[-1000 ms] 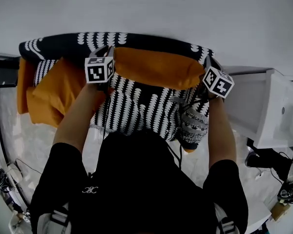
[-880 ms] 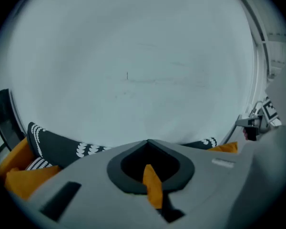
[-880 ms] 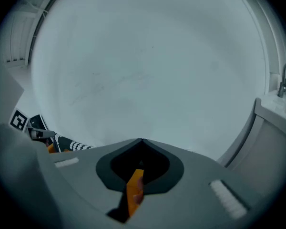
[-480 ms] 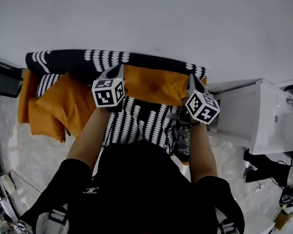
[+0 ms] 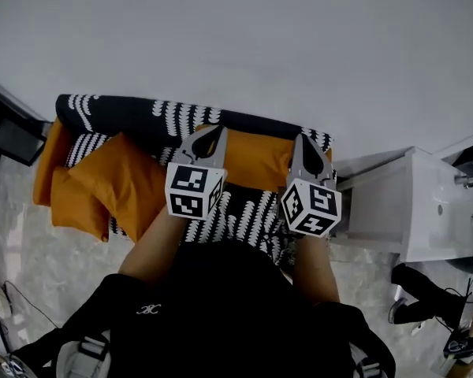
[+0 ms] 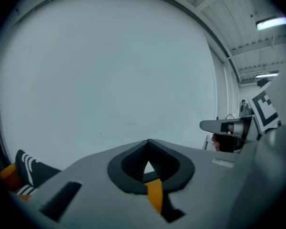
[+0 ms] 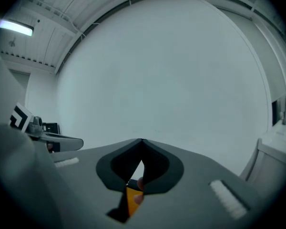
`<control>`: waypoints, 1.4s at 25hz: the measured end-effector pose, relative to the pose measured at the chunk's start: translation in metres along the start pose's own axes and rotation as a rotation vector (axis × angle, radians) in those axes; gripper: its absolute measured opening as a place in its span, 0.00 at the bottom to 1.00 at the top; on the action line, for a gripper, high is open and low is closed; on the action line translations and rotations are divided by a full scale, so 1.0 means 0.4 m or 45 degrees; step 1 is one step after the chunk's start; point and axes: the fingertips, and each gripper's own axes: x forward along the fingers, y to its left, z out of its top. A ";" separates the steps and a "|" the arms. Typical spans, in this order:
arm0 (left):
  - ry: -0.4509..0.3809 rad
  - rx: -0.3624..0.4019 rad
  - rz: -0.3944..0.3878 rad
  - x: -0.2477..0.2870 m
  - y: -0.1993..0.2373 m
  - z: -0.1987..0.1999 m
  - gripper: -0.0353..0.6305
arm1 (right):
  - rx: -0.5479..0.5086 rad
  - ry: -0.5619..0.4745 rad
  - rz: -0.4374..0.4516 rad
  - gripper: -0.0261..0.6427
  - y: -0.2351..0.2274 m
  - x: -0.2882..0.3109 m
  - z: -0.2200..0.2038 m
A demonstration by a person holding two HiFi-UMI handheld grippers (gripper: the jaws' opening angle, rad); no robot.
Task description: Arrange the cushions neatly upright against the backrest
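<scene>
Left gripper [image 5: 210, 135] and right gripper [image 5: 303, 140] drew closer, jaws clamped on the orange cushion [image 5: 256, 160].

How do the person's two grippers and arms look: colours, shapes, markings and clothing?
The left gripper and the right gripper look alike: grey, tapered jaws lined with dark pads, and behind them a white cube printed with black square markers. The person wears a black short-sleeved top with a small white logo on it. The forearms are uncovered.
</scene>
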 end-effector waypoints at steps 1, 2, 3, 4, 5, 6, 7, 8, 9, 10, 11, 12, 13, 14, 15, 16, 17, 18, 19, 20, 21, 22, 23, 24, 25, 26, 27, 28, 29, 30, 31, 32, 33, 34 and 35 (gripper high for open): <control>-0.021 0.013 -0.001 -0.022 -0.011 0.022 0.07 | -0.004 -0.014 0.026 0.05 0.027 -0.016 0.017; -0.036 0.020 0.005 -0.042 -0.016 0.039 0.07 | -0.007 -0.022 0.057 0.05 0.057 -0.029 0.030; -0.045 0.025 0.015 -0.062 -0.017 0.054 0.07 | -0.010 -0.024 0.092 0.05 0.089 -0.040 0.038; -0.049 0.032 0.030 -0.080 -0.016 0.065 0.07 | -0.010 -0.025 0.126 0.05 0.122 -0.050 0.044; -0.050 0.041 0.047 -0.097 -0.014 0.074 0.07 | -0.009 -0.024 0.155 0.05 0.152 -0.059 0.047; -0.048 0.045 0.060 -0.113 -0.012 0.082 0.07 | -0.009 -0.024 0.177 0.05 0.180 -0.067 0.051; -0.045 0.042 0.069 -0.129 -0.011 0.087 0.07 | -0.012 -0.025 0.194 0.05 0.205 -0.073 0.053; -0.043 0.035 0.076 -0.143 -0.008 0.092 0.07 | -0.017 -0.025 0.209 0.05 0.229 -0.078 0.056; -0.043 0.031 0.084 -0.157 -0.004 0.094 0.07 | -0.022 -0.026 0.223 0.05 0.253 -0.081 0.058; -0.043 0.031 0.095 -0.169 0.001 0.094 0.07 | -0.025 -0.027 0.237 0.05 0.274 -0.083 0.060; -0.041 0.034 0.109 -0.180 0.008 0.092 0.07 | -0.026 -0.030 0.249 0.05 0.295 -0.086 0.062; -0.039 0.038 0.126 -0.191 0.015 0.087 0.07 | -0.027 -0.033 0.261 0.05 0.313 -0.088 0.062; -0.035 0.043 0.145 -0.202 0.023 0.081 0.07 | -0.029 -0.036 0.272 0.05 0.331 -0.091 0.062; -0.030 0.049 0.166 -0.214 0.031 0.075 0.07 | -0.032 -0.037 0.282 0.05 0.347 -0.094 0.060; -0.022 0.057 0.187 -0.225 0.037 0.069 0.07 | -0.033 -0.036 0.290 0.05 0.362 -0.097 0.057; -0.012 0.066 0.205 -0.236 0.044 0.062 0.07 | -0.032 -0.033 0.296 0.05 0.375 -0.100 0.053; -0.003 0.073 0.218 -0.245 0.051 0.056 0.07 | -0.029 -0.031 0.301 0.05 0.387 -0.100 0.050; 0.004 0.076 0.226 -0.251 0.059 0.052 0.07 | -0.027 -0.030 0.307 0.05 0.399 -0.099 0.049; 0.009 0.076 0.232 -0.256 0.068 0.051 0.06 | -0.026 -0.030 0.312 0.05 0.411 -0.097 0.049; 0.012 0.073 0.236 -0.264 0.078 0.051 0.06 | -0.026 -0.028 0.318 0.05 0.424 -0.095 0.049; 0.014 0.070 0.237 -0.273 0.088 0.052 0.06 | -0.024 -0.025 0.324 0.05 0.439 -0.095 0.048; 0.015 0.062 0.232 -0.284 0.096 0.055 0.06 | -0.017 -0.021 0.332 0.05 0.453 -0.095 0.047; 0.014 0.049 0.220 -0.294 0.102 0.058 0.06 | -0.006 -0.018 0.341 0.05 0.467 -0.096 0.047; 0.010 0.033 0.206 -0.305 0.107 0.062 0.06 | 0.006 -0.017 0.351 0.05 0.481 -0.099 0.048; 0.005 0.020 0.197 -0.316 0.112 0.065 0.06 | 0.015 -0.017 0.358 0.05 0.493 -0.103 0.050; 0.001 0.013 0.194 -0.326 0.119 0.066 0.06 | 0.019 -0.018 0.362 0.05 0.505 -0.106 0.050; -0.003 0.009 0.194 -0.336 0.128 0.065 0.06 | 0.018 -0.018 0.365 0.05 0.518 -0.109 0.049; -0.007 0.002 0.192 -0.346 0.137 0.063 0.06 | 0.017 -0.017 0.367 0.05 0.531 -0.110 0.048; -0.011 -0.012 0.186 -0.356 0.144 0.062 0.06 | 0.015 -0.015 0.369 0.05 0.543 -0.111 0.045; -0.013 -0.030 0.178 -0.365 0.151 0.062 0.06 | 0.012 -0.013 0.370 0.05 0.555 -0.112 0.043; -0.017 -0.047 0.171 -0.374 0.158 0.062 0.06 | 0.010 -0.011 0.371 0.05 0.566 -0.114 0.042; -0.020 -0.060 0.167 -0.383 0.164 0.062 0.06 | 0.007 -0.009 0.372 0.05 0.576 -0.116 0.040; -0.022 -0.067 0.169 -0.391 0.171 0.062 0.06 | 0.004 -0.006 0.371 0.05 0.586 -0.118 0.037; -0.017 -0.065 0.173 -0.399 0.177 0.059 0.06 | 0.002 -0.003 0.371 0.05 0.595 -0.121 0.034; -0.007 -0.050 0.178 -0.404 0.182 0.054 0.06 | 0.000 0.002 0.370 0.05 0.602 -0.123 0.029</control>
